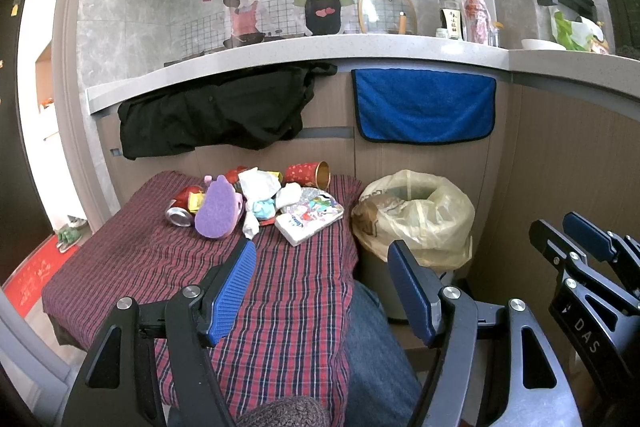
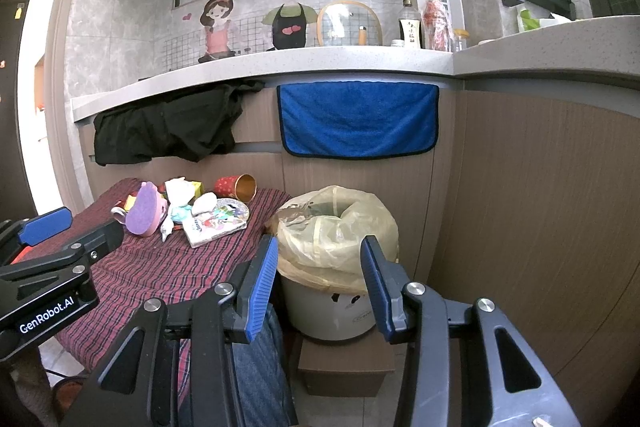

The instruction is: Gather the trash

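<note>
A plaid-clothed table [image 1: 160, 267] stands before a kitchen counter [image 1: 320, 47]. The trash pile [image 1: 256, 203] sits at its far end, beside the bag-lined bin [image 2: 340, 227]. The left gripper [image 1: 322, 255] and right gripper [image 2: 320, 251] hover with jaws wide apart, empty.

You cannot see inside the bin bag [image 2: 340, 227]; its folded rim hides the contents. The soda can [image 1: 182, 209] lies half behind the purple sponge [image 1: 216, 213]. Your right hand-held gripper [image 1: 576, 239] runs off the left-wrist view's right edge.
</note>
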`<move>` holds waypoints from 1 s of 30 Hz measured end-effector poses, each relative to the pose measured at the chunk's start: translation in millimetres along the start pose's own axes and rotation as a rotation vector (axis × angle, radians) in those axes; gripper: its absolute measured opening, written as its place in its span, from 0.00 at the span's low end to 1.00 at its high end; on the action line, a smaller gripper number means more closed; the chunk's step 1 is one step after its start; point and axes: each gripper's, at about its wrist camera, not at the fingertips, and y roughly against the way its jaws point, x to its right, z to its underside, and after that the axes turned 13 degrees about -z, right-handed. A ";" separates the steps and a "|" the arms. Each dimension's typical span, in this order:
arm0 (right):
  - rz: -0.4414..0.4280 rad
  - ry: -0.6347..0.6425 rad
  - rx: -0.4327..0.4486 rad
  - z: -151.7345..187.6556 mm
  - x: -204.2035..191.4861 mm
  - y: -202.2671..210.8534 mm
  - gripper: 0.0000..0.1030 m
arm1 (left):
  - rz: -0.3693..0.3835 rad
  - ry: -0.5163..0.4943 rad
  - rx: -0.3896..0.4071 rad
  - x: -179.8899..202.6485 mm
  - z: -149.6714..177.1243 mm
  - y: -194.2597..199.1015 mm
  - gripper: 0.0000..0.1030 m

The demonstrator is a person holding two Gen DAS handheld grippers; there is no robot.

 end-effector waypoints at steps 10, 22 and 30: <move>0.001 -0.001 0.000 0.2 0.1 -0.6 0.39 | 0.001 0.000 0.000 -0.1 0.0 -0.6 0.67; 0.001 -0.001 -0.001 0.5 0.2 -1.6 0.39 | 0.000 0.000 -0.004 0.8 4.9 -1.6 0.67; 0.001 0.003 -0.007 0.9 1.4 -5.2 0.39 | -0.002 0.008 -0.019 0.8 7.5 -5.2 0.67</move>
